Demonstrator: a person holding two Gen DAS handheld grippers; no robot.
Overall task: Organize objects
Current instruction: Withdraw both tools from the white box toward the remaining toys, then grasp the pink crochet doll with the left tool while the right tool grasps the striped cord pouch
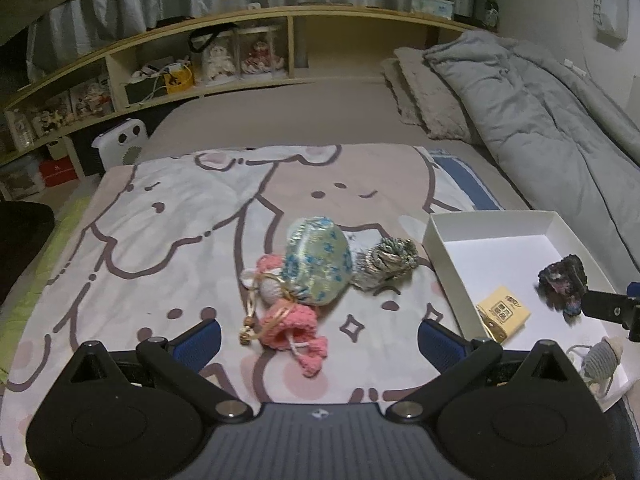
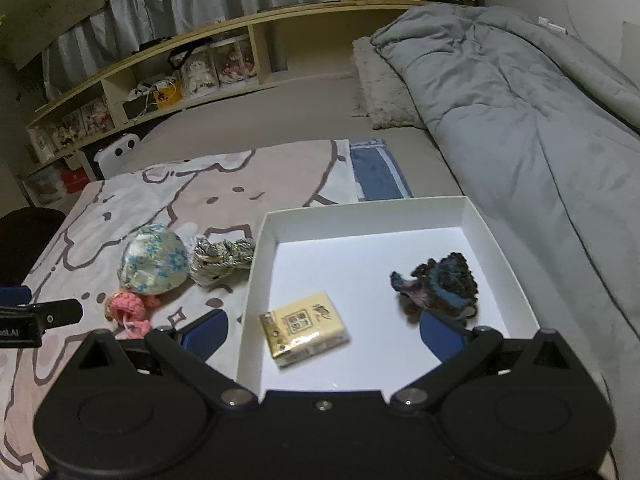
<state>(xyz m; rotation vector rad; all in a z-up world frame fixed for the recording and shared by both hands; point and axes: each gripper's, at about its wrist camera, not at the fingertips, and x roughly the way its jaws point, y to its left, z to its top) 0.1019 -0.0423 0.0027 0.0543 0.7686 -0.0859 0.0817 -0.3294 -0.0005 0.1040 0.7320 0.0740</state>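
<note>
The white box [image 2: 472, 216] lies on the bed and serves as the landmark; inside it rest a yellow tissue packet [image 2: 306, 329] near its front left corner and a dark crocheted piece [image 2: 438, 288] toward its right side, with a small grey knitted toy [image 1: 600, 356] at its near edge in the left wrist view, though whether that toy sits inside the box or on its rim is hard to tell there. Left of the box, on the cartoon-print blanket [image 1: 160, 220], wait three more things: a silver-green braided bundle [image 1: 384, 260] just beside the box wall, a blue-flowered pouch [image 1: 318, 260] touching that bundle, and a pink knitted charm [image 1: 292, 326] lying against the pouch on its near side.

The right gripper [image 2: 324, 334] hangs over the front of the box with its jaws spread wide and nothing between them; the left gripper [image 1: 320, 340] is likewise released and empty, poised over the pink charm.

The step in hand looks like fetching the next loose item; the pink charm is nearest the left gripper, so lower straight onto its thick knitted body rather than the thin cord and beads, close gently since it is soft, and lift clear before crossing the box wall; keep the pouch from being dragged along, as the two lie in contact; set the charm down in bare floor space left of the dark piece.
</note>
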